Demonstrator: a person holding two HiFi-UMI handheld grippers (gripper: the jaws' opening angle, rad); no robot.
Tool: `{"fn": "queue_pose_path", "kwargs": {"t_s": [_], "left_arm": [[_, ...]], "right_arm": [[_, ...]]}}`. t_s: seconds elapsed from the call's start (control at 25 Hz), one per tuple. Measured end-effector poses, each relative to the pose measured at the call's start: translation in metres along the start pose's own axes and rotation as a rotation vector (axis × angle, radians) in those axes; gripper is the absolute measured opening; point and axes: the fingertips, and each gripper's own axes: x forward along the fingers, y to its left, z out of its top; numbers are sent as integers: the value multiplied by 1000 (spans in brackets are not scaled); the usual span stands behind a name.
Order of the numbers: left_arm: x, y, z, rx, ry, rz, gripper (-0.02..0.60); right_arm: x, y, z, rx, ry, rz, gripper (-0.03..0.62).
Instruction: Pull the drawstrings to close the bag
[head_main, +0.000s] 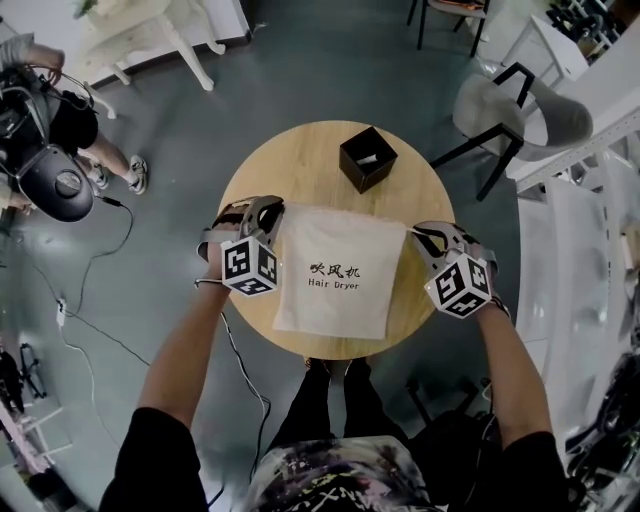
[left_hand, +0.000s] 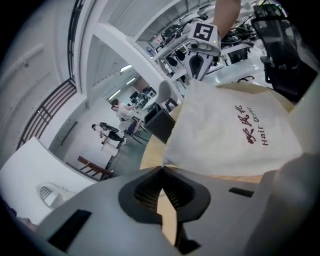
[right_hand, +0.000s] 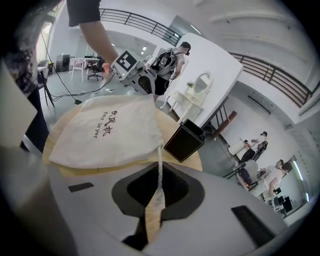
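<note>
Grey fingers of the right gripper (right_hand: 159, 172) were pressed together on a cream drawstring (right_hand: 159, 157). The cord ran taut from them to the far right corner of the bag (right_hand: 107, 132). Fingers of the left gripper (left_hand: 162, 170) were likewise together, pinching the tip of the bag's far left corner. Whether cord or cloth sat between them could not be made out.

Head view: left gripper (head_main: 272, 208) and right gripper (head_main: 415, 232) were at opposite ends of the bag's far edge. Both angled downward, each with its marker cube toward the person.

Bag (head_main: 335, 270): off-white cloth with dark red lettering reading "Hair Dryer" facing up. It was spread between the grippers over the near half of a round wooden table (head_main: 300, 150).

Black box (head_main: 367, 158): open-topped, on the table's far side, just beyond the bag and apart from it.

Grey floor all round, with a chair (head_main: 520, 110) to the far right of the table.
</note>
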Motion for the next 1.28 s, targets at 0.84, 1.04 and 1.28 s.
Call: {"fn": "queue_pose_path", "kwargs": {"t_s": [0.84, 1.04, 1.28], "left_arm": [[-167, 108, 61, -210, -167, 354, 17], [-219, 136, 82, -211, -215, 430, 17], [-276, 171, 101, -222, -265, 525, 17]], "right_arm": [[-158, -65, 148, 99, -261, -414, 3], [-204, -75, 181, 43, -319, -499, 3], [-255, -87, 227, 5, -390, -570, 3]]}}
